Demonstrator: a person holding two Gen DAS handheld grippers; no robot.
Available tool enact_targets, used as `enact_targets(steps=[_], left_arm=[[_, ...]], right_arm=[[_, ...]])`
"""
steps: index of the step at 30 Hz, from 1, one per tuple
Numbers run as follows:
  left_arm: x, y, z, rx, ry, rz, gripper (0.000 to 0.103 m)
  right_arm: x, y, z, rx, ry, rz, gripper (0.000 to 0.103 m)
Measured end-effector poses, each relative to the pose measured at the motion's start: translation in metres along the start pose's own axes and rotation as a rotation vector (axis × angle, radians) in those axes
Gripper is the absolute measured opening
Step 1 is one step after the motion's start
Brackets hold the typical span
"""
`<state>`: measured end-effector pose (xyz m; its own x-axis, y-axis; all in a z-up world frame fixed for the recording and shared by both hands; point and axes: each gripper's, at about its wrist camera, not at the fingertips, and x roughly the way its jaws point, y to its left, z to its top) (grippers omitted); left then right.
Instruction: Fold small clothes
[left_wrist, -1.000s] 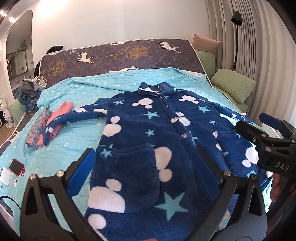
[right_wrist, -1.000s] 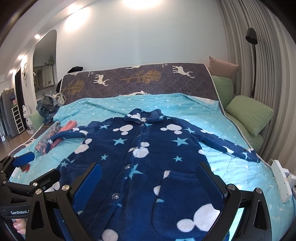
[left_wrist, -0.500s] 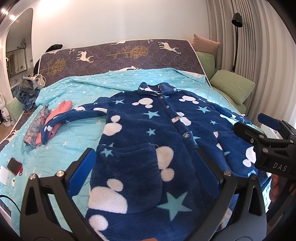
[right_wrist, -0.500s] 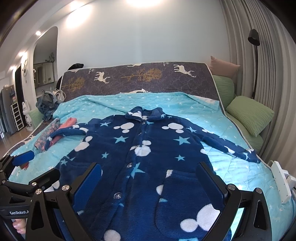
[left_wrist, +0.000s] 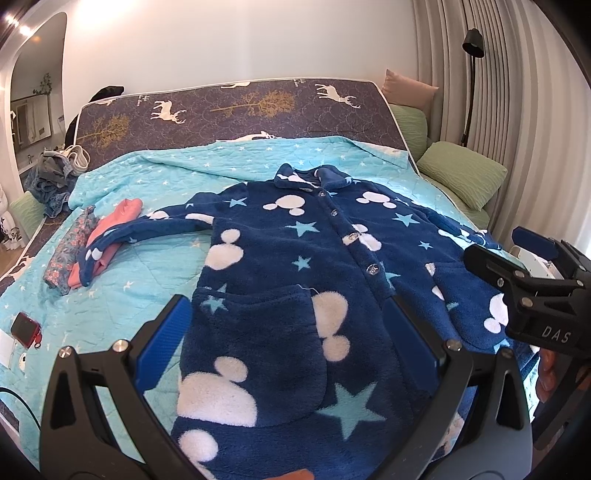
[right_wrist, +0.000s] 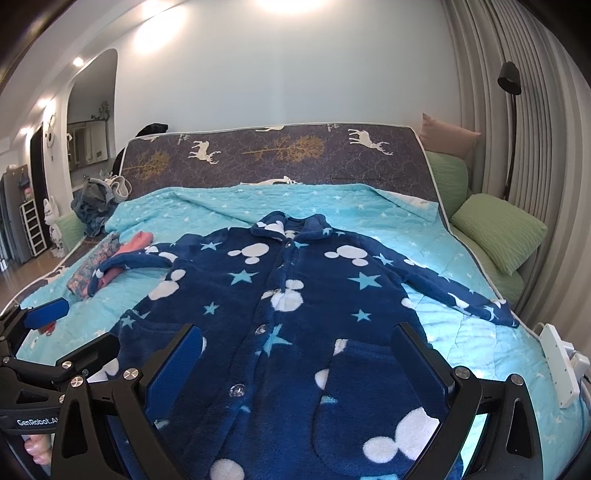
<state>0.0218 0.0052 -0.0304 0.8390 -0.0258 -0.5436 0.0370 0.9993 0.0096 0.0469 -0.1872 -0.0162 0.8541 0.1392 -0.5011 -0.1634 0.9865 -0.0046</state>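
A dark blue fleece robe (left_wrist: 295, 288) lies spread, buttoned, on a turquoise quilt (left_wrist: 155, 295) — the left gripper (left_wrist: 288, 332) hovers wide open above its hem.

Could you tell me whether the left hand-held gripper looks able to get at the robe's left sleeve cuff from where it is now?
Probably yes: the left hand-held gripper is open, and only bare quilt lies between it and the cuff, which rests on folded clothes.

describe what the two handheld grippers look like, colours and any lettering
Both are matte black frames with cut-out triangular openings, silver screw heads, and flat blue pads lining the inside of each finger. The left gripper carries white "GenRobot.AI" lettering on its body, readable in the right wrist view. The right gripper shows white "DAS" lettering, readable in the left wrist view. No sleeves are visible.
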Motion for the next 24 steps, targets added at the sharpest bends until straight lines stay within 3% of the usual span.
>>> enact_targets(steps=[5,14,21,24], left_arm=[[0.002,0.007,-0.002,-0.016,0.002,-0.006,0.103],[0.020,0.053,0.003,-0.148,0.027,0.008,0.103],[0.051,0.138,0.016,-0.366,0.075,-0.019,0.103],[0.069,0.175,0.024,-0.426,0.083,0.033,0.103]], right_arm=[[0.001,0.002,0.000,-0.003,0.003,0.001,0.103],[0.004,0.009,0.002,-0.022,0.008,0.012,0.103],[0.010,0.018,0.014,-0.051,-0.009,0.057,0.103],[0.019,0.014,0.019,-0.040,0.006,0.087,0.099]])
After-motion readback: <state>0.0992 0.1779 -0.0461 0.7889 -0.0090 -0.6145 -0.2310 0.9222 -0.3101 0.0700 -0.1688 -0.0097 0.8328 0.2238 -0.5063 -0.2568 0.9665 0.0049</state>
